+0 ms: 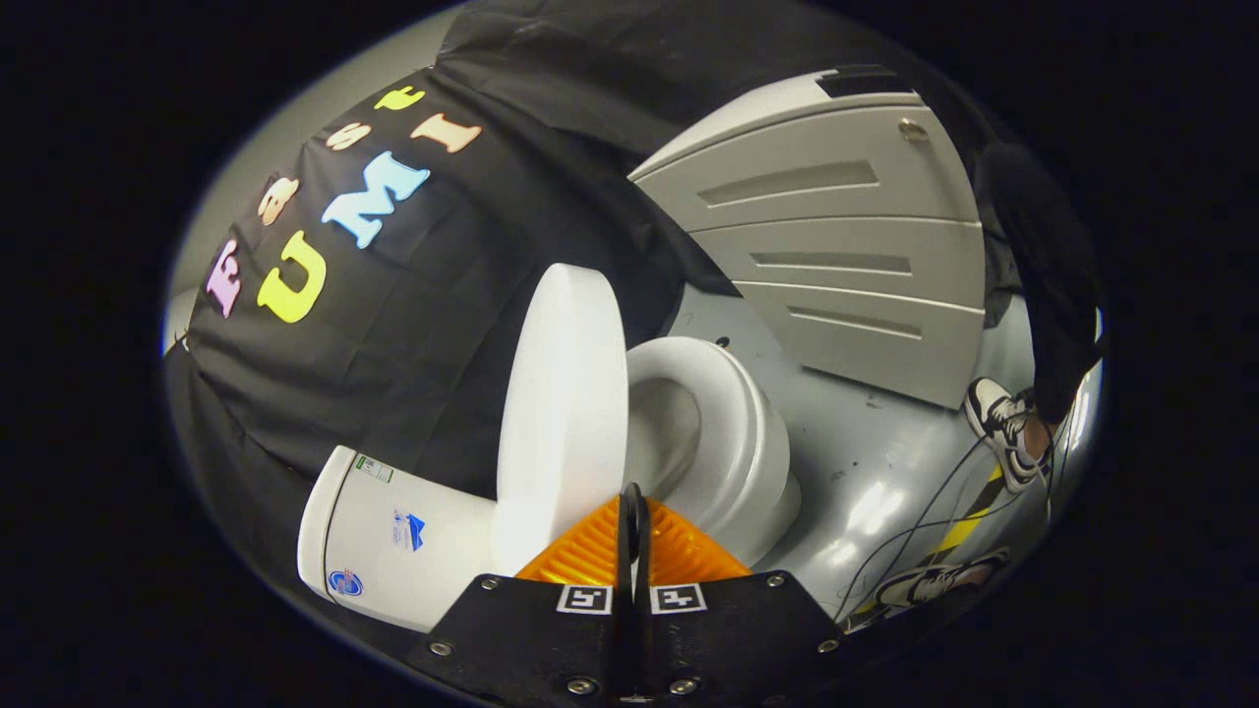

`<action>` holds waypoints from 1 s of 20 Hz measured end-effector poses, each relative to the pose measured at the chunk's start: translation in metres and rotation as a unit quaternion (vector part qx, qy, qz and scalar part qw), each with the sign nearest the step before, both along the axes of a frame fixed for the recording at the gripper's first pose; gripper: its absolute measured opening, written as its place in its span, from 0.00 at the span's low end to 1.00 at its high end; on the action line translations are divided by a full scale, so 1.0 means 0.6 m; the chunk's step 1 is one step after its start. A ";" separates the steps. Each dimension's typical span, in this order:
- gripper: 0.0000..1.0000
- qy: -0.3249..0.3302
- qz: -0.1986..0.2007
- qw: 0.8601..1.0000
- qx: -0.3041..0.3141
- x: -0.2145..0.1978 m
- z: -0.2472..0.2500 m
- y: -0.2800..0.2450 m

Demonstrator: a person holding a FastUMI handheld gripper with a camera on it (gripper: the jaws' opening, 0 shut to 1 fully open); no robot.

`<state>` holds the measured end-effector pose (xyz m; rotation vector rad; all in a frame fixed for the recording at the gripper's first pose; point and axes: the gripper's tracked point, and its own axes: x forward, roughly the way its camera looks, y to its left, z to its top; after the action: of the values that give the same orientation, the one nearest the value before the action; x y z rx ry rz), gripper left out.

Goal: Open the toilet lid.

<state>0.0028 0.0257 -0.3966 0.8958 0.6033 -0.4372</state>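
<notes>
My gripper [632, 531] has its two fingers [590, 556] brought together, with only a thin dark slit left between them, and nothing is held there. The tips sit right at the lower edge of the toilet lid [563, 403]; I cannot tell whether they touch it.

The lid is raised, standing up on edge off the seat and leaning back toward the cistern [393, 536]. Just beyond my fingertips and beside the lid lies the toilet seat [723, 433], its ring uncovered and the bowl [669, 433] open inside it. The cistern is on the far side of the lid from the seat, backed against the booth's black cloth wall [393, 334], and carries a few small stickers [408, 531] that I leave unread.

The toilet stands on a grey floor [866, 472]. Further out across that floor, past the seat, a pale grey cabinet [836, 256] with three recessed drawer fronts stands near the wall. Thin black cables [920, 536] trail over the floor by a yellow-and-black striped tape mark [969, 516]. Beside them I see a person's shoe [998, 418] and dark trouser leg [1052, 285], and another shoe [934, 580] nearer me.
</notes>
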 end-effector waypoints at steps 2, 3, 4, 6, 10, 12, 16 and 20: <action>0.00 0.003 0.021 0.999 -0.041 0.004 0.021 0.011; 0.00 0.006 0.031 0.998 -0.060 0.006 0.031 0.015; 0.00 0.007 0.040 0.996 -0.078 0.008 0.042 0.020; 0.00 0.007 0.055 0.993 -0.108 0.014 0.062 0.031; 0.00 0.014 0.091 0.981 -0.171 0.020 0.092 0.053; 0.00 0.013 0.109 0.973 -0.204 0.026 0.111 0.066; 0.00 0.008 0.134 0.959 -0.250 0.037 0.142 0.096; 0.00 0.016 0.145 0.947 -0.285 0.044 0.166 0.121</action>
<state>0.0294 0.0983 -0.2969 0.2409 0.5829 -0.3322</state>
